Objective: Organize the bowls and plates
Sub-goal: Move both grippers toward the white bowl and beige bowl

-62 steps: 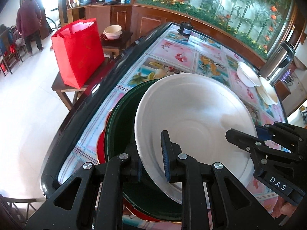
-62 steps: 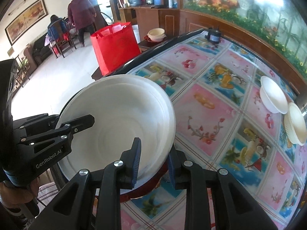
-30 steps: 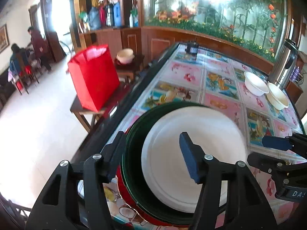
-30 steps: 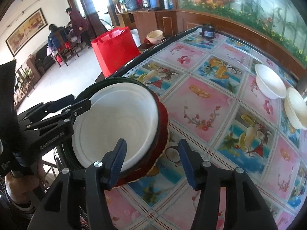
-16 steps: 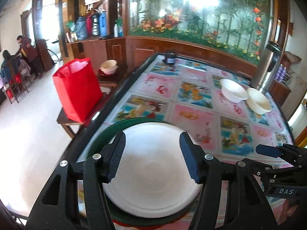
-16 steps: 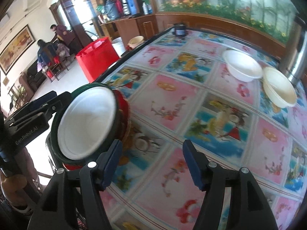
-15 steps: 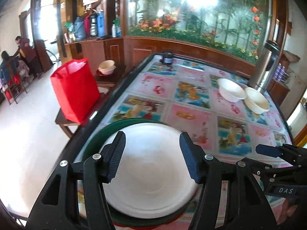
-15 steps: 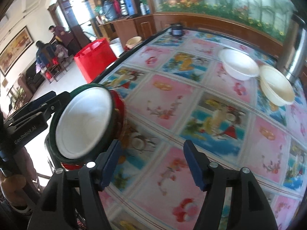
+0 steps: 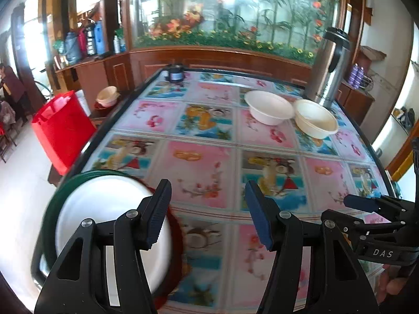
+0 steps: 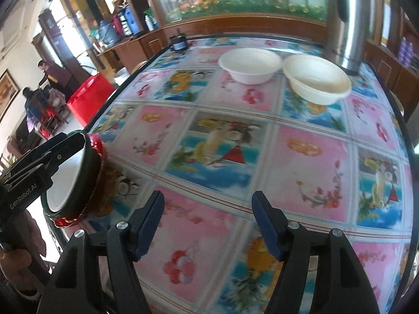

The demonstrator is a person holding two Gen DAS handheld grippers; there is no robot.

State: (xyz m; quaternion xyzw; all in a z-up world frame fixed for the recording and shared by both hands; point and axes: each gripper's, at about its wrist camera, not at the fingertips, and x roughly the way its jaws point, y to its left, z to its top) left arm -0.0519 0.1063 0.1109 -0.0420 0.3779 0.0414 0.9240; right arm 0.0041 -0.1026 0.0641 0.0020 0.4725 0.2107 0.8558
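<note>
A white plate (image 9: 104, 209) lies on a green plate (image 9: 56, 196), which rests on a red plate (image 9: 175, 238), stacked at the table's near left corner; the stack also shows in the right wrist view (image 10: 78, 183). My left gripper (image 9: 207, 212) is open and empty, just right of the stack. My right gripper (image 10: 208, 225) is open and empty over the table's near middle. A white bowl (image 9: 268, 107) (image 10: 248, 64) and a cream bowl (image 9: 315, 119) (image 10: 315, 78) sit side by side at the far right.
The table (image 9: 199, 167) has a flowered cover and a dark rim. A steel thermos (image 9: 331, 65) stands behind the bowls. A small dark jar (image 9: 175, 72) sits at the far edge. A red bag (image 9: 61, 130) and a side table with a bowl stand left of the table.
Both grippers let go of the white plate, leaving it on the stack, then opened wide. Both views have since swung right and forward, toward the two bowls.
</note>
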